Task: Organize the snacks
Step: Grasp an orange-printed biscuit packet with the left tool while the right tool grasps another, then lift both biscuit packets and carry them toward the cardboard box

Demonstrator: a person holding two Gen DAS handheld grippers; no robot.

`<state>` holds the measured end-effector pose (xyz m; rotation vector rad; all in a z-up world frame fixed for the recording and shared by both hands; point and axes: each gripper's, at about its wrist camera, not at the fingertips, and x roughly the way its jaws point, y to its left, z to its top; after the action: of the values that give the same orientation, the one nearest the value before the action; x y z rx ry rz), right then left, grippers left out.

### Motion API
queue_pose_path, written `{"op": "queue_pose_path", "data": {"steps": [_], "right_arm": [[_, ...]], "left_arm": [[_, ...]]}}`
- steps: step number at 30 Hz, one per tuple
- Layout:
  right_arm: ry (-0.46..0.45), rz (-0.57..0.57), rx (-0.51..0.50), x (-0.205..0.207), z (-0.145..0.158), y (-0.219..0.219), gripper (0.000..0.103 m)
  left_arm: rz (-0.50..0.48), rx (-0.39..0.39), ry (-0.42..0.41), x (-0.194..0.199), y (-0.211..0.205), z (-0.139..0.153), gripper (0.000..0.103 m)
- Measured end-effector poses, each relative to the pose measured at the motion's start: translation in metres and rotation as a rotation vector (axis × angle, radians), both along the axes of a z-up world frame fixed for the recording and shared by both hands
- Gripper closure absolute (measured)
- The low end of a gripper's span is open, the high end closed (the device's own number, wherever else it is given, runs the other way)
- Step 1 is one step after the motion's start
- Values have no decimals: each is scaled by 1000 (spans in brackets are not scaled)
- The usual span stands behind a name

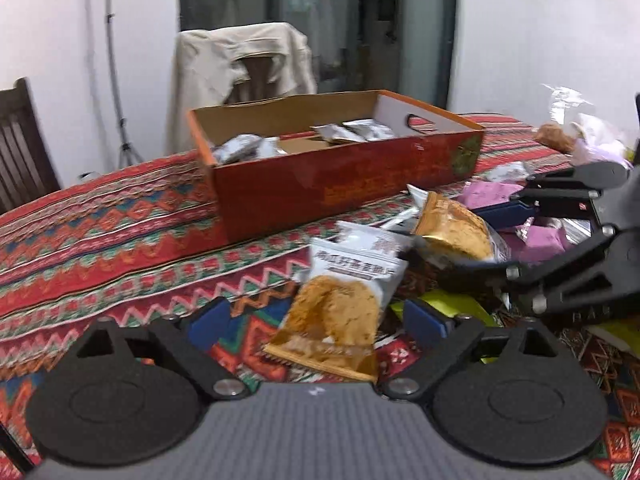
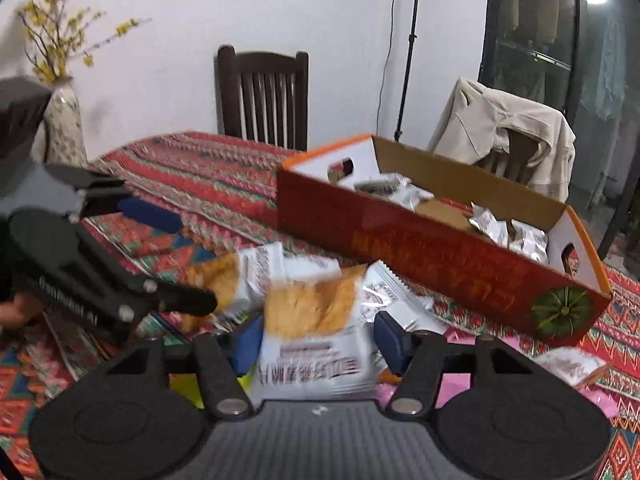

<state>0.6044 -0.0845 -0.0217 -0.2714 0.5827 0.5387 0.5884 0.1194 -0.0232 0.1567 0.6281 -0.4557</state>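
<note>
Snack packets lying between each gripper's jaws: left gripper (image 1: 318,318) apart round cracker packet (image 1: 334,312), right gripper (image 2: 318,338) apart round another (image 2: 316,344); neither clamping. Red box (image 1: 344,184) sitting ahead on worktop (image 1: 100,232).

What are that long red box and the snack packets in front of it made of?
The red box looks like cardboard: plain brown inside, glossy red print outside, with cut-out handle holes. The snack packet seems to be thin plastic film, shiny and crinkled, with crimped ends. The tablecloth under them looks like patterned woven fabric.
</note>
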Motion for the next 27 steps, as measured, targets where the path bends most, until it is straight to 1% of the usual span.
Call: {"op": "queue_pose_path", "data": {"steps": [1, 2, 3, 4, 6, 7, 8, 9, 12, 14, 17, 20, 21, 24, 27], "right_arm": [[-3, -5, -1, -1, 0, -2, 52], [-3, 0, -2, -1, 1, -4, 52], [-6, 4, 1, -2, 2, -6, 52], [-13, -1, 9, -3, 4, -8, 52], [-21, -2, 26, -4, 8, -10, 52], [-24, 1, 33, -6, 11, -10, 53], [-29, 5, 37, -9, 14, -10, 53], [-35, 9, 42, -11, 16, -9, 53], [-49, 14, 52, -20, 26, -10, 53], [-51, 11, 68, -28, 35, -13, 54], [-56, 21, 87, -55, 54, -26, 54], [-68, 24, 104, -92, 72, -45, 54], [-65, 27, 117, -108, 78, -54, 54], [-70, 30, 122, -153, 87, -74, 54], [-82, 16, 116, -199, 91, -96, 54]], "left_arm": [[-17, 0, -7, 0, -1, -3, 21], [-35, -2, -3, 1, -1, -5, 25], [-47, -5, 9, 2, -3, -8, 33], [-60, -5, 30, 3, -4, -11, 46], [-66, 0, 16, 1, -4, -11, 51], [-79, -20, 28, -1, -2, -10, 54], [-81, -40, 37, -3, 0, -8, 56], [-68, -54, 44, -6, 2, -6, 59], [-7, -44, 22, -26, 6, 7, 60], [45, -52, 8, -50, 10, 23, 60], [131, -61, 9, -90, 12, 46, 60], [230, -38, 36, -136, 8, 62, 60], [257, -39, 33, -152, 7, 65, 60], [305, -85, -5, -209, 3, 73, 60], [346, -132, -26, -255, 0, 73, 60]]}}
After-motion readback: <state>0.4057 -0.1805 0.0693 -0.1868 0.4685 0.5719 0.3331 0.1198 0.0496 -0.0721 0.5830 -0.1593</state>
